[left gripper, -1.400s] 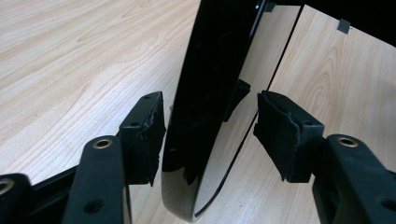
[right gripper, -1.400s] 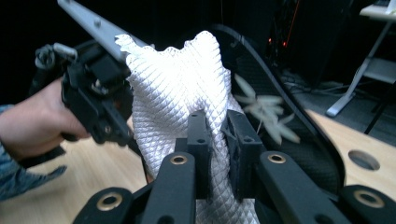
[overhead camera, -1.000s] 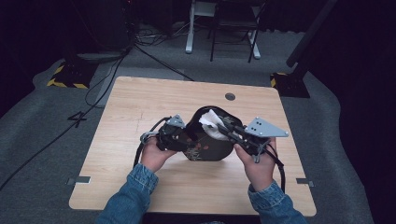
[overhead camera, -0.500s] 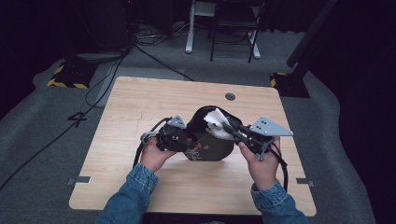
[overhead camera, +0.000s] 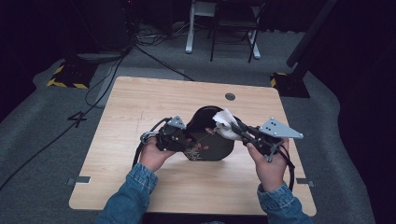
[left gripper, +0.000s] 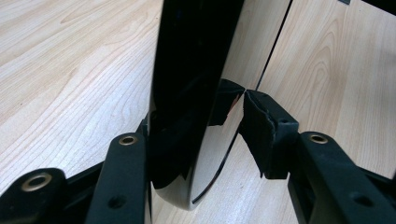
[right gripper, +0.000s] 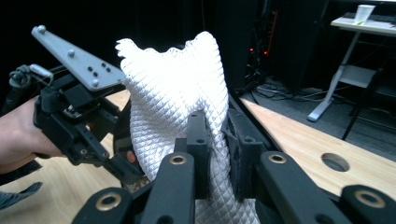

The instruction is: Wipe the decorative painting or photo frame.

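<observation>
Your light wooden table (overhead camera: 140, 102) stands on grey carpet, with a round cable hole (overhead camera: 229, 96) near its far edge and metal brackets at its side edges, and the black plate (overhead camera: 212, 144) sits at its middle, though whether it touches the wood is unclear.

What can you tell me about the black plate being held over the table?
The black plate is round, glossy and mirror-like, with a reddish floral pattern on its face. It stands tilted up on its rim on the wooden table. The left tool clamps its edge between both jaws, while a white quilted cloth, pinched in the right tool, sits at its upper rim.
</observation>
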A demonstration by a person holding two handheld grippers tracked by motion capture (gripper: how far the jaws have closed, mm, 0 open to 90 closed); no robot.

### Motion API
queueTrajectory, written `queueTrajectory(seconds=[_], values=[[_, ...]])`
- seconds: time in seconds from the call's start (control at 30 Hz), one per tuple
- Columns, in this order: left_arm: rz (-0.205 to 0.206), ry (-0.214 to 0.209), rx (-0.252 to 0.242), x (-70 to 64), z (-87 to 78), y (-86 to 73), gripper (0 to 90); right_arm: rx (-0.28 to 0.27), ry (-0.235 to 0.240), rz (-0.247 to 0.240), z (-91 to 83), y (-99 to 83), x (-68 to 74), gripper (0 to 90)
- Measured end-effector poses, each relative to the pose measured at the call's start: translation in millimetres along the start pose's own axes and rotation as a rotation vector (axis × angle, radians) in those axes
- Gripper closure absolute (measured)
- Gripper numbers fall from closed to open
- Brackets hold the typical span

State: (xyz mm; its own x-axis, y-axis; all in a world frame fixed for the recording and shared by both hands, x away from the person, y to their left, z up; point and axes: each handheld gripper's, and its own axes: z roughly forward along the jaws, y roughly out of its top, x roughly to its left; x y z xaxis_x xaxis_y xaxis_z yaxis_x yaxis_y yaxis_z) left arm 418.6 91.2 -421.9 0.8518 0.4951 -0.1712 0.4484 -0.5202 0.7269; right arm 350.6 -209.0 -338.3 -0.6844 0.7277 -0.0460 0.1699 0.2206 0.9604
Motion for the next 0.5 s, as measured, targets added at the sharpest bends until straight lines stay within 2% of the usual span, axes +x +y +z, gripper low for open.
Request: queueTrajectory(seconds=[0.37, 0.5], values=[[0.012, -0.016, -0.017, -0.9, -2.2, 0.0, 58.7, 0.072, 0.090, -0.041, 32.3, -6.8, 27.2, 80.6], [0.019, -0.020, -0.015, -0.8, -2.3, 0.0, 59.2, 0.070, 0.089, -0.047, 33.9, -7.2, 29.1, 80.5]])
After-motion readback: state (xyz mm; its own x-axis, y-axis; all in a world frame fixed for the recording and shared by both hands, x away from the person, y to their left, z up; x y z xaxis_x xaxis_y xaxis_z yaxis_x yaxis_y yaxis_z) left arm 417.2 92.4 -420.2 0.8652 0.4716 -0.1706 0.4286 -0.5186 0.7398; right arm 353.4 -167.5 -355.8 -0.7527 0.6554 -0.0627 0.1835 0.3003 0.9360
